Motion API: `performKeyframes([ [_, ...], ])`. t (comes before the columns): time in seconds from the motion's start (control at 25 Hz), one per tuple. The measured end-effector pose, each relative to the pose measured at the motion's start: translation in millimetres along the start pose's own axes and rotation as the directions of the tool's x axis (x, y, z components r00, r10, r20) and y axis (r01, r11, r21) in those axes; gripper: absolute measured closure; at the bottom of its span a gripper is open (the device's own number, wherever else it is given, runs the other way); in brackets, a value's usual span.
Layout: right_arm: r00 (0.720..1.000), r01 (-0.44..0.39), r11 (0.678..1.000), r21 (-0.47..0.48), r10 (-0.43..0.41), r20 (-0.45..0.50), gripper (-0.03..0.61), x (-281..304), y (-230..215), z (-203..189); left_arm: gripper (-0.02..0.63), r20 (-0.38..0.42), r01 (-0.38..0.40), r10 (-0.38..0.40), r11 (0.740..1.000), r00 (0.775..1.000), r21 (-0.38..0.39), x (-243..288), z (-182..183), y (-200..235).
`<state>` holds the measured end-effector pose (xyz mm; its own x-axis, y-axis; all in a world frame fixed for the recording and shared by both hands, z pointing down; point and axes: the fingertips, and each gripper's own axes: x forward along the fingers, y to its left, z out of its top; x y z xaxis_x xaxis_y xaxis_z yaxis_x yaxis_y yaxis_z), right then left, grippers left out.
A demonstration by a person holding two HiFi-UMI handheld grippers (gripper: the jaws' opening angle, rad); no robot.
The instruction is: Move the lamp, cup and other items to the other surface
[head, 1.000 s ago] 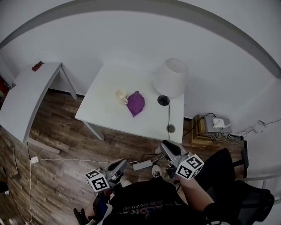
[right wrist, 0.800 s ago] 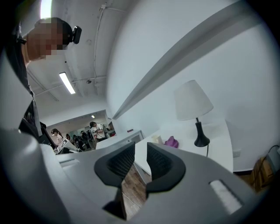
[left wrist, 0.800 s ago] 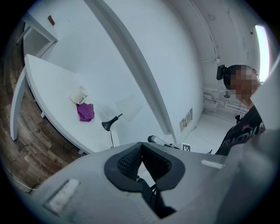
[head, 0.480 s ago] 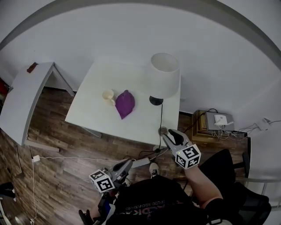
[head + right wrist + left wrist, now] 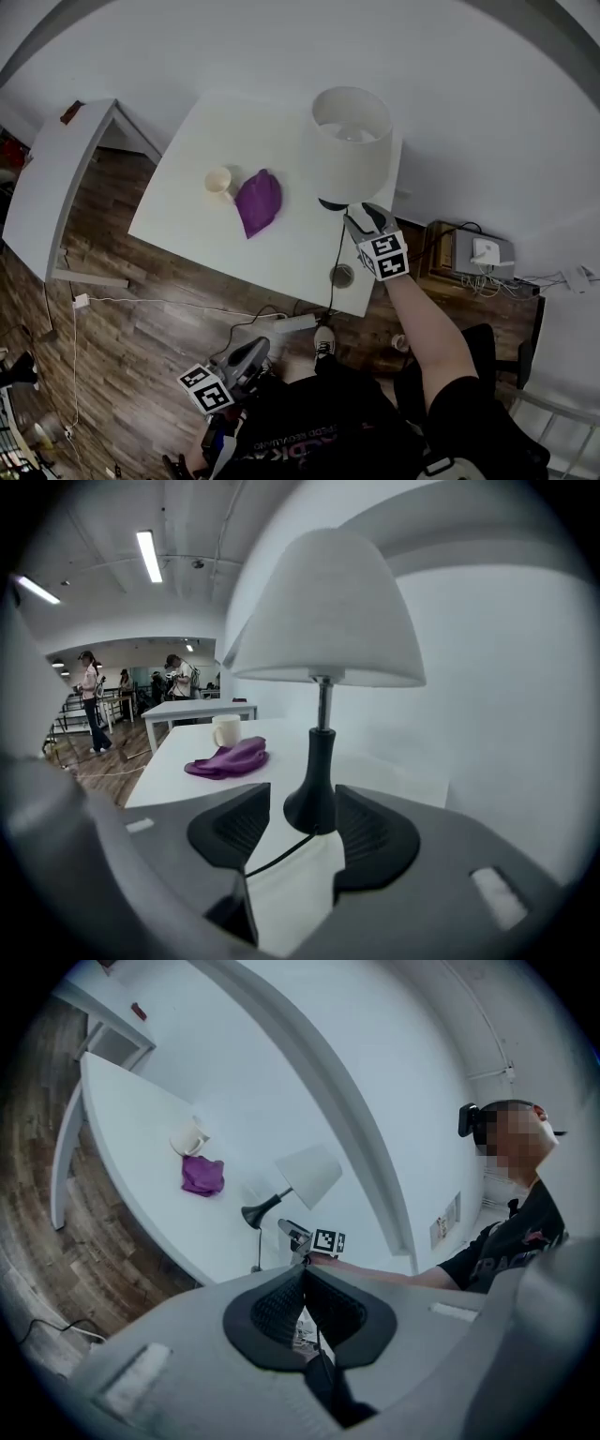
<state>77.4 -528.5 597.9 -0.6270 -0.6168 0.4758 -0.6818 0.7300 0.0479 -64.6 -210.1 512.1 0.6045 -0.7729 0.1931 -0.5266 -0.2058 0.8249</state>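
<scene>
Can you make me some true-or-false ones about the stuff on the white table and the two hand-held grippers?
1. The purple cloth lies right beside the cup on the white table. True.
2. The lamp shade is black. False: the shade is white; only the lamp base is black.
3. The right hand-held gripper is squeezing the lamp. False: its jaws stand apart and have just been opening. The lamp base shows in the gap between them, with no pad pressing on it.
4. The left hand-held gripper is shut with nothing in it. True.
</scene>
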Motion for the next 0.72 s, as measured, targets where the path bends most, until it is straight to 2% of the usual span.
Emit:
performKeyframes([
  [0.2,0.999,-0.032,0.999,0.011,0.032,0.027,0.327,50.3,-22.4,6.7,0.615,0.044,-0.128,0.13,0.991,0.991,-0.048,-13.9,-12.8,7.3],
  [0.32,0.997,-0.045,0.999,0.009,0.044,0.069,0.321,69.5,-26.2,12.2,0.615,0.055,-0.174,0.178,0.982,0.982,-0.07,-17.6,-16.2,10.6],
  [0.72,0.986,-0.102,0.991,-0.084,0.111,0.121,0.316,100.2,-8.6,37.8,0.615,-0.022,-0.205,0.204,0.975,0.979,-0.086,-10.5,-19.9,17.9],
])
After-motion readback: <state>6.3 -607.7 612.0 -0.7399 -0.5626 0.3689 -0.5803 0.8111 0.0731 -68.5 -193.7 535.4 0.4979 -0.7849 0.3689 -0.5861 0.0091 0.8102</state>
